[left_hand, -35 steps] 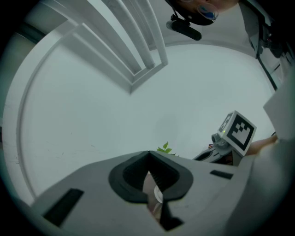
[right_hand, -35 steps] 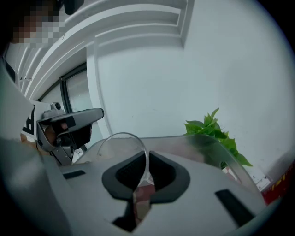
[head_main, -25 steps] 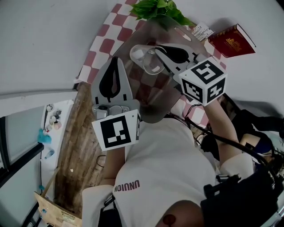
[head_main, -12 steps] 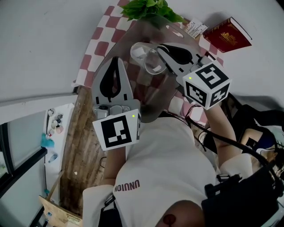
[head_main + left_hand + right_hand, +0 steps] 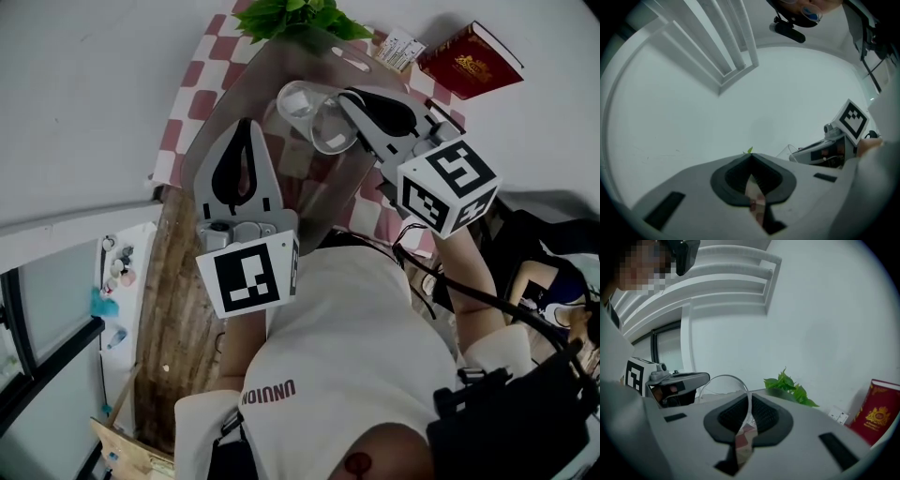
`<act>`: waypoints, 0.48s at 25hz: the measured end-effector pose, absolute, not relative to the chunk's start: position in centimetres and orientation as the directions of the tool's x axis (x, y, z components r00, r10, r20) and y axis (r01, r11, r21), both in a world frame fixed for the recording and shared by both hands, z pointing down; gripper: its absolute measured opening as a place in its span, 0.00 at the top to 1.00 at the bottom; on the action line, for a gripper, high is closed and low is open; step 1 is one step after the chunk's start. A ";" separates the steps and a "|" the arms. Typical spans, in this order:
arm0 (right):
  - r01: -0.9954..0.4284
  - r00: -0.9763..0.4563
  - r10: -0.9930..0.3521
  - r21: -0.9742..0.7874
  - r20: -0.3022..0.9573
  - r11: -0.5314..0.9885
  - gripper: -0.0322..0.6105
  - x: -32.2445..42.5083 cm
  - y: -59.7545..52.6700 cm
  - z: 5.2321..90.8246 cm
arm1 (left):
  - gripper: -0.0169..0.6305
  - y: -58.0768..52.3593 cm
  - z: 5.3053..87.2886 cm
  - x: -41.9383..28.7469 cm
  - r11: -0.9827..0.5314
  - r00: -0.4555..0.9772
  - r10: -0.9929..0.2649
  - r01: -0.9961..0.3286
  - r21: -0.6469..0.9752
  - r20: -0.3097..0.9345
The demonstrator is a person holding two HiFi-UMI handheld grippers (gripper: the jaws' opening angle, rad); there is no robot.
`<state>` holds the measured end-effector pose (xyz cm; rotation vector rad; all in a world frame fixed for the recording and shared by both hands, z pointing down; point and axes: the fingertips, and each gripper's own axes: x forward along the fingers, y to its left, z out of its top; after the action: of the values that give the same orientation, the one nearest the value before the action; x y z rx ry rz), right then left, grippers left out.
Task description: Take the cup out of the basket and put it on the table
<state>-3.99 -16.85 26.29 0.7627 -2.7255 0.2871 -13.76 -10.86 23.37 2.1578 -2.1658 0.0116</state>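
- The right gripper [image 5: 345, 96] is clamping its jaws on the thin wall of the clear cup [image 5: 314, 114]. In the right gripper view the rim is passing between the pads, which is probably the only firm hold on such a wide cup.
- The cup is hanging in the air, tilted on its side, above the far part of the grey basket [image 5: 319, 206]. The basket is lying on the checkered cloth [image 5: 202, 80] at the far end of the desk [image 5: 178, 300]. The cup is not yet standing on the desk.
- The left gripper [image 5: 246, 127] is hovering beside the near left rim of the basket with its jaws together and nothing between them. I think it is waiting there to steady the basket if needed.
- Compared with one second ago, the right gripper is carrying the cup a little farther toward the plant [image 5: 291, 14] at the far edge. The red book [image 5: 469, 58] is also showing higher in the head view, so the head is moving too. The left gripper is keeping its place.
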 end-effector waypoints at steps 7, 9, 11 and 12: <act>-0.567 -0.800 -0.512 -0.114 0.312 0.816 0.89 -1.5 -16.7 25.8 | 0.96 -10.9 23.2 -11.8 -0.034 0.035 -0.998 -0.999 0.028 0.053; -0.576 -0.796 -0.523 -0.115 0.305 0.809 0.89 -0.7 -16.6 25.6 | 0.96 -10.9 23.1 -11.1 -0.047 0.048 -0.998 -0.999 0.011 0.045; -0.584 -0.792 -0.533 -0.114 0.299 0.804 0.89 0.0 -16.6 25.4 | 0.96 -10.9 23.0 -10.4 -0.050 0.052 -0.997 -0.998 0.039 0.049; -0.587 -0.790 -0.537 -0.114 0.296 0.801 0.89 0.3 -16.5 25.4 | 0.96 -10.9 22.9 -10.0 -0.053 0.056 -0.997 -0.998 0.046 0.050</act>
<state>0.33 -16.51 25.36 0.8703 -2.7405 0.2920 -10.01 -10.90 22.93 2.2325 -2.1136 0.0075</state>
